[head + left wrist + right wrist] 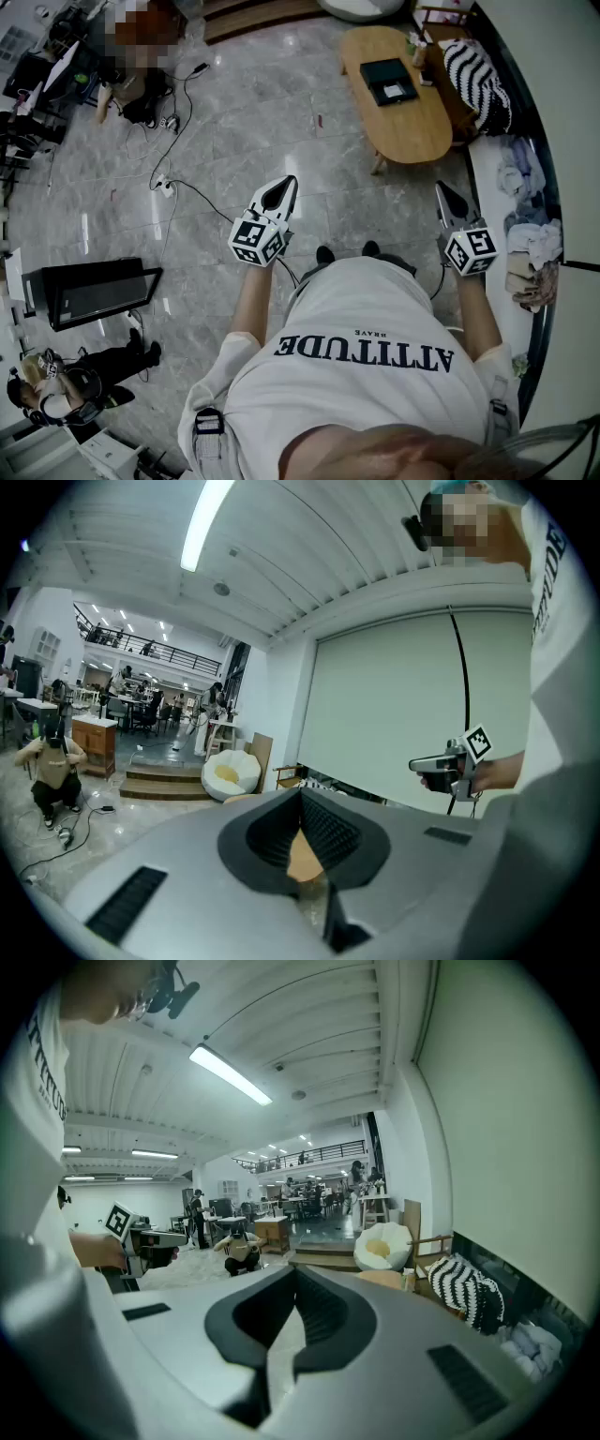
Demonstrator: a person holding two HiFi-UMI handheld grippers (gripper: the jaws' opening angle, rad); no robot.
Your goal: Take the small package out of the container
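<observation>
The left tool (290, 185) and the right tool (442, 189) are each pressed together, tips meeting, with nothing pinched between the jaws. Both are held out over the marble floor (244, 122), ahead of the person's white shirt (375, 375). At one o'clock stands a wooden counter (412, 122) carrying a flat dark thing (388, 81), with a striped cushion (476, 82) just beside it. The small package and its container cannot be made out in any view.

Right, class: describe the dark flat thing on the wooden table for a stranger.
Find the oval wooden table on the marble floor. On its top lies a black rectangle with a pale centre. It is flat and dark, unlike the small upright items at the table's end.
</observation>
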